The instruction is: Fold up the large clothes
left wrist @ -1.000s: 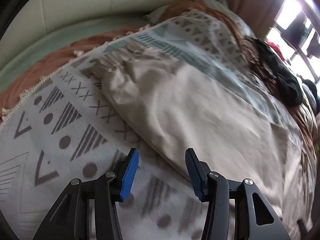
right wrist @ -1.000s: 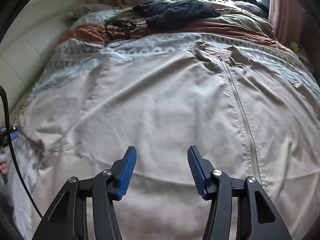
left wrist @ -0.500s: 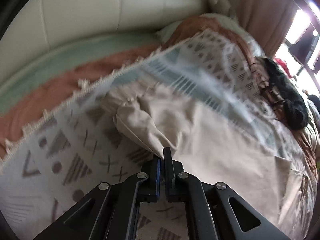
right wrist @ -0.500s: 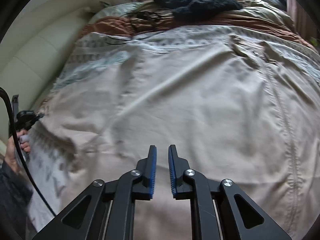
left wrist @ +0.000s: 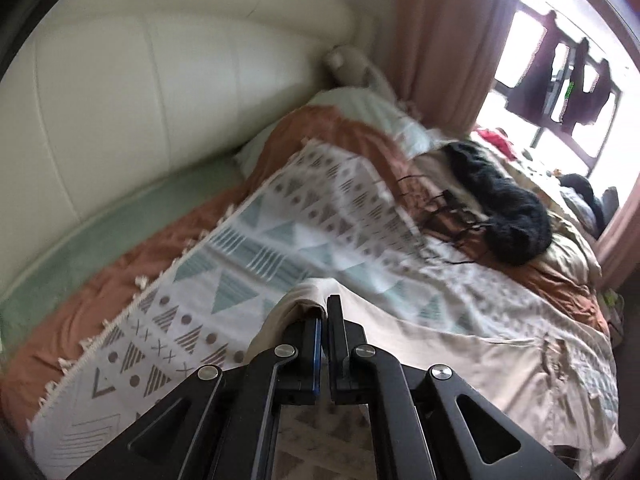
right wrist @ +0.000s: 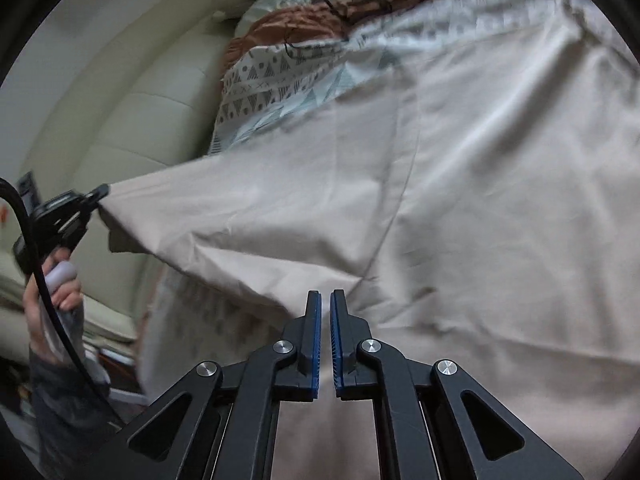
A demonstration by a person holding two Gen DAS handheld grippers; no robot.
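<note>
A large beige garment (right wrist: 460, 200) with a zip lies spread over a bed. My left gripper (left wrist: 324, 312) is shut on one corner of it, and the cloth (left wrist: 296, 300) drapes over the left fingertip, raised off the bed. The right wrist view shows that same gripper (right wrist: 96, 196) at the far left, pulling the corner up and taut, with a person's hand (right wrist: 60, 280) below it. My right gripper (right wrist: 325, 300) is shut at the garment's near edge, where creases run into its tips, pinching a fold of the cloth.
Under the garment lie a white patterned blanket (left wrist: 248, 264) with tassels and a rust-brown cover (left wrist: 120, 276). A black knitted garment (left wrist: 508, 216) and a dark cord (left wrist: 452, 220) lie further along. A padded cream headboard (left wrist: 140, 92) is on the left, curtains (left wrist: 440, 40) and a window beyond.
Both grippers went from open to shut on the beige garment. The left one has risen and pulled its corner up off the blanket. The right one swung left and tilted toward the garment's edge.
</note>
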